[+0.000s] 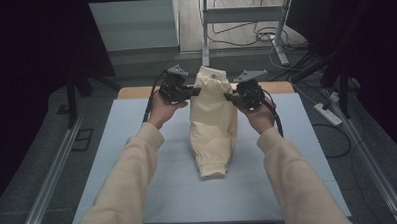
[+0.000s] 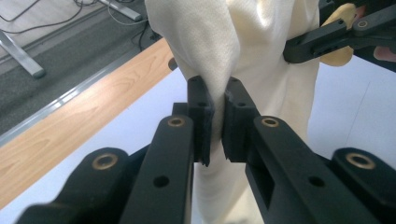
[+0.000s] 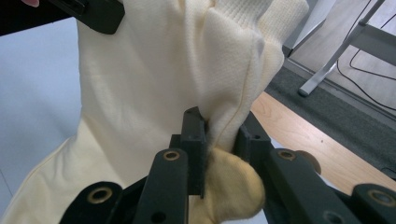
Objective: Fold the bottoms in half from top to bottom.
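The left gripper [image 1: 195,92] pinched one edge of the cream garment [image 1: 214,126]. The right gripper [image 1: 229,96] pinched the opposite edge, and the cloth hung between them.

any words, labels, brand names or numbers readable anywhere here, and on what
None: no text can be read in any view.
The cream garment held up by the left gripper and the right gripper shows a small mark near its top edge in the high view, too small to read.
Both grippers' black jaws carry only brass-ringed holes, no lettering.
The pale table mat is plain.
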A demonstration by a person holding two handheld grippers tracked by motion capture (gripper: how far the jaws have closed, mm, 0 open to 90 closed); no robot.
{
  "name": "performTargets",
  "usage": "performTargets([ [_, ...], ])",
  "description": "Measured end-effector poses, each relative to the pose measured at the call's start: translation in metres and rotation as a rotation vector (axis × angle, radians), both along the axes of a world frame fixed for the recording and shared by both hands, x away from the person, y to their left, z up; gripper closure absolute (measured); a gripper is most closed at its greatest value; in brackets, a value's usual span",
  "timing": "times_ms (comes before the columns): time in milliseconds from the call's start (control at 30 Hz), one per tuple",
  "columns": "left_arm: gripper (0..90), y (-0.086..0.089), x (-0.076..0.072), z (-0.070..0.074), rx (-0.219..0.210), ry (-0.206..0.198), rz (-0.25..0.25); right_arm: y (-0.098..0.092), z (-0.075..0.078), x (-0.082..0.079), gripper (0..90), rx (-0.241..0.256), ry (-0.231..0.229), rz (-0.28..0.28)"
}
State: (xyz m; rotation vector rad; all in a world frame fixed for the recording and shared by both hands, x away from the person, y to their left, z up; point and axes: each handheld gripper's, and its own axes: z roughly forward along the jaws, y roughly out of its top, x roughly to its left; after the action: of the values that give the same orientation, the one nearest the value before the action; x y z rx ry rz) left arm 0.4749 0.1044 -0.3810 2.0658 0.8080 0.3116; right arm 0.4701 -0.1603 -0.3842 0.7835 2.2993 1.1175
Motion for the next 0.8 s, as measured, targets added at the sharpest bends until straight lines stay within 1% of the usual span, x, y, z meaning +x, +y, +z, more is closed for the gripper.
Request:
performTargets([
  [300, 82.5, 0.000, -0.002, -0.021, -0.010, 0.025, -0.008, 0.001, -0.017, 0.002, 75.4, -0.008, 0.030, 0.001],
  [600, 82.5, 0.001, -0.007, -0.033, -0.008, 0.040, -0.010, 0.003, -0.029, 0.000, 75.2, -0.019, 0.048, 0.007],
  [800, 82.4, 0.001, -0.011, -0.044, -0.004, 0.050, -0.017, 0.003, -0.038, -0.001, 75.2, -0.025, 0.063, 0.013],
])
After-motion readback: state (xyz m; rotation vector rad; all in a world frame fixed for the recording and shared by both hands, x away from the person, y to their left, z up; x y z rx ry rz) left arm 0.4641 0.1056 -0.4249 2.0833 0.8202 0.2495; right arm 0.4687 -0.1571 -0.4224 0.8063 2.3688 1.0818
